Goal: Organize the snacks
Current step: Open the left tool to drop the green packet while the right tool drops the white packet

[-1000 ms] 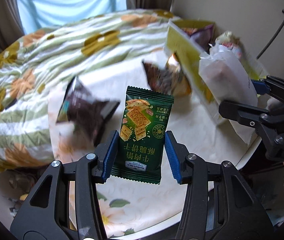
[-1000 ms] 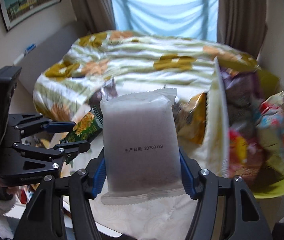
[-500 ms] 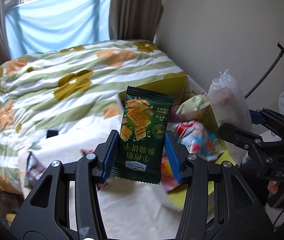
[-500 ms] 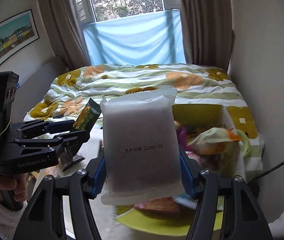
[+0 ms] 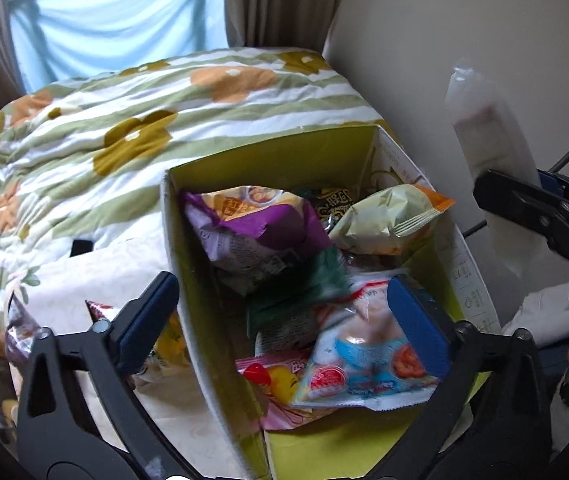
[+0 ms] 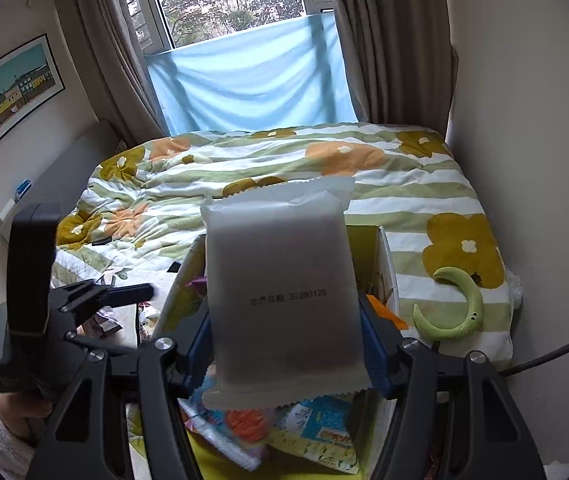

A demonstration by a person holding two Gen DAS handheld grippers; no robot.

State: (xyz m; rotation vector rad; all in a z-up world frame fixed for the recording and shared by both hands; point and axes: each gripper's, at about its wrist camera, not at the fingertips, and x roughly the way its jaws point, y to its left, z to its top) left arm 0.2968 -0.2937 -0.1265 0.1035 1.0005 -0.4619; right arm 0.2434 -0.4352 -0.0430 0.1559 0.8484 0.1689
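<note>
Frosted rectangular pouch [image 6: 280, 280] between right tool [image 6: 284, 344] pads above cardboard box [image 5: 272, 156]

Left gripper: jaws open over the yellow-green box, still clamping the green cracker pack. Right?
Not quite. The left gripper is open over the yellow-green box, but holds nothing: in the left wrist view the blurred green cracker pack is loose in the box.

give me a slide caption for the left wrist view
Left gripper open above the yellow-green snack box, a blurred green packet dropping among the snacks inside.
</note>
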